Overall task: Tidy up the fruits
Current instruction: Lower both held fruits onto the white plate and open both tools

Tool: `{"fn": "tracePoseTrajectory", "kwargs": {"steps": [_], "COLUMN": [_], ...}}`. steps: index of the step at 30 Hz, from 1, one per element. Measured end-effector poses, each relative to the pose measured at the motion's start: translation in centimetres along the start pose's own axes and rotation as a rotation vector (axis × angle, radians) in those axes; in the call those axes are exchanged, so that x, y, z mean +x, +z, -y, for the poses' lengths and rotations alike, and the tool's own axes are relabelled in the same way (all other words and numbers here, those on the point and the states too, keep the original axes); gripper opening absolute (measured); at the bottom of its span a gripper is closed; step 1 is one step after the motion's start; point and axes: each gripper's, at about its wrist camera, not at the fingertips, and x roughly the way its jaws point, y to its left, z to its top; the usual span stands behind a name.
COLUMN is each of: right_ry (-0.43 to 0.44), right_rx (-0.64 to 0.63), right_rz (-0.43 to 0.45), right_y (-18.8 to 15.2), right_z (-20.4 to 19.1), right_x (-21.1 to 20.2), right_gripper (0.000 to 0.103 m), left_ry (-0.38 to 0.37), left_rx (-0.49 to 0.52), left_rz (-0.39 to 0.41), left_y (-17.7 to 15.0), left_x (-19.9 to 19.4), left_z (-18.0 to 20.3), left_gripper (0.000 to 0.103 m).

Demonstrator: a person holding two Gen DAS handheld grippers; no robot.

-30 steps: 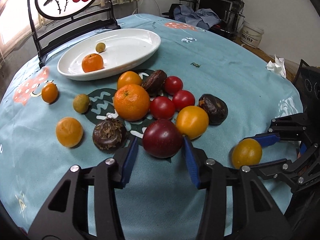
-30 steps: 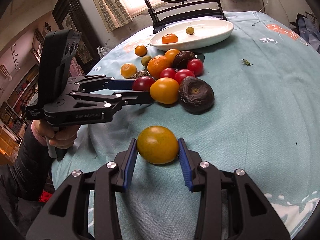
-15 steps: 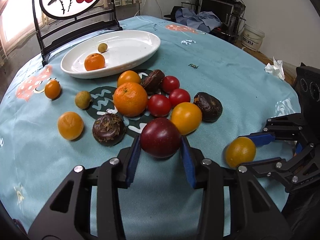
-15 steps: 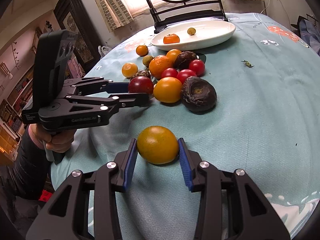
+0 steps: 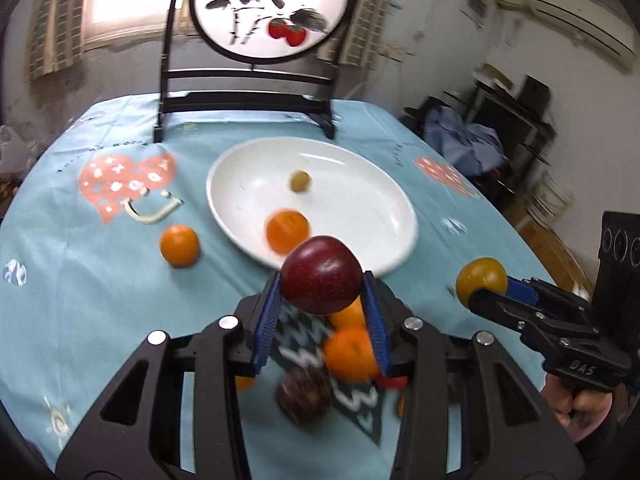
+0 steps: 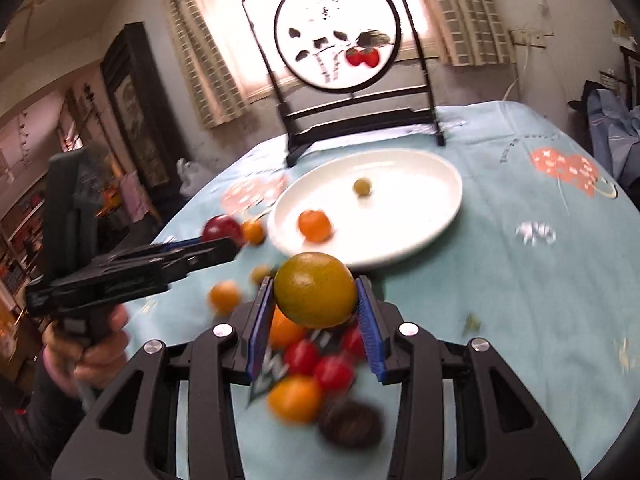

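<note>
Jaws clamped both sides: your left gripper [image 5: 321, 300] pinches the red plum [image 5: 321, 275], right gripper [image 6: 316, 306] the yellow-orange fruit [image 6: 315, 295], lifted clear for the plate [image 5: 394, 216] at 12 o'clock.

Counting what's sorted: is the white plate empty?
No: the white plate holds a small orange and a small greenish fruit.

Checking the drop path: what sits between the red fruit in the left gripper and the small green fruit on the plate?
In the left wrist view, an orange fruit lies on the white plate between them.
</note>
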Motion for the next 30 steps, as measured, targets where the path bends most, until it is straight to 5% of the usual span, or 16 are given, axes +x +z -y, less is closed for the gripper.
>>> {"fn": "tracePoseTrajectory", "kwargs": {"steps": [8,17,20,26,30], "right_ry": [-0.068,-0.087,-0.060,-0.029,-0.002], "right_rx": [0.034,0.018,0.042,0.029,0.027], "right_rz": [-0.106,-0.168,-0.147,-0.086,-0.115], "right_y": [3.9,3.9,4.2,3.3,0.2], "right_z": [3.6,4.1,4.1,3.3,3.0], "right_x": [7.9,10.4,9.3,5.4,3.0], "right_gripper": [0.041,0.047,0.052,0.053,0.054], "left_ry": [0.136,0.202,0.225,0.231,0.195], "left_rx": [-0.026,-0.006,-0.010,0.001,-0.033], "left_rz": [-0.082,-0.164,-0.108,-0.029,-0.045], "left_y": [5.5,6.1,6.1,3.9,-0.1], "left_x": [6.7,11.4,9.9,3.5,-0.1], "left_z": [-3.0,-3.8,-3.4,-2.5,-2.7], "left_gripper": [0.041,0.044,0.072,0.092,0.096]}}
